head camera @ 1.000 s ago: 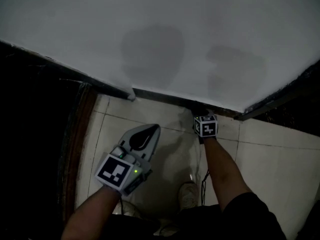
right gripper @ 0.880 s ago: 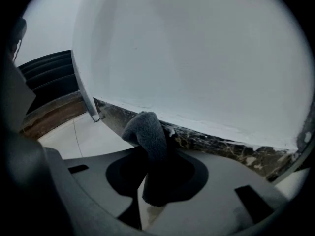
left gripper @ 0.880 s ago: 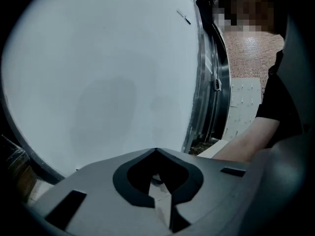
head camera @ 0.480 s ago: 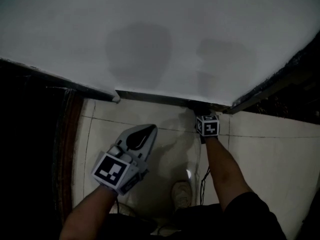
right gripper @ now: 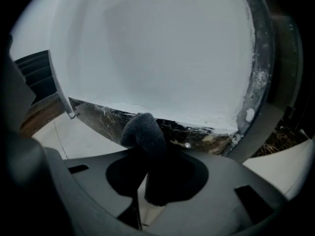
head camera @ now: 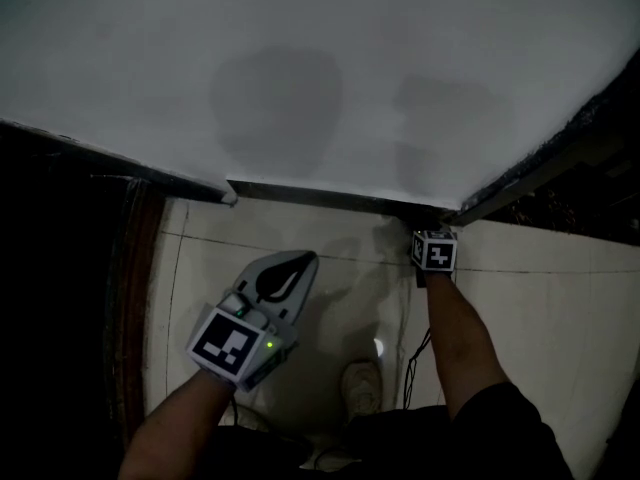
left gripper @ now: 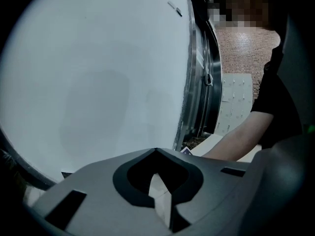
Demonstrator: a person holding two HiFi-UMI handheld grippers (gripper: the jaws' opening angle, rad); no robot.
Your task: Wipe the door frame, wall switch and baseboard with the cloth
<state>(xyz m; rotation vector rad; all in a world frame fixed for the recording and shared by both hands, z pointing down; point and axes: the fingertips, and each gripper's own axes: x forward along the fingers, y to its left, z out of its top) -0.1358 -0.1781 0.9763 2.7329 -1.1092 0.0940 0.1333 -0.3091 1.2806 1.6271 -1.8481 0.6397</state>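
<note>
The dark baseboard [head camera: 330,199] runs along the foot of the white wall [head camera: 300,78]. In the head view my right gripper [head camera: 424,230] is low at the baseboard's right end, close to the metal door frame [head camera: 535,180]. It is shut on a dark grey cloth [right gripper: 144,134], whose folded top pokes up in front of the chipped baseboard [right gripper: 108,122]. The door frame [right gripper: 258,77] stands just to the right. My left gripper [head camera: 290,270] hovers over the floor tiles, apart from the wall. Its jaws [left gripper: 158,191] are shut with nothing between them. No wall switch shows.
A dark doorway with a brown threshold strip [head camera: 135,298] lies at the left. The person's shoe [head camera: 364,388] and a thin cable [head camera: 410,358] rest on the pale floor tiles [head camera: 540,308]. Another dark opening sits beyond the right door frame.
My right gripper has slid to the right along the baseboard with the cloth, toward the door frame corner. The left gripper has barely shifted.
</note>
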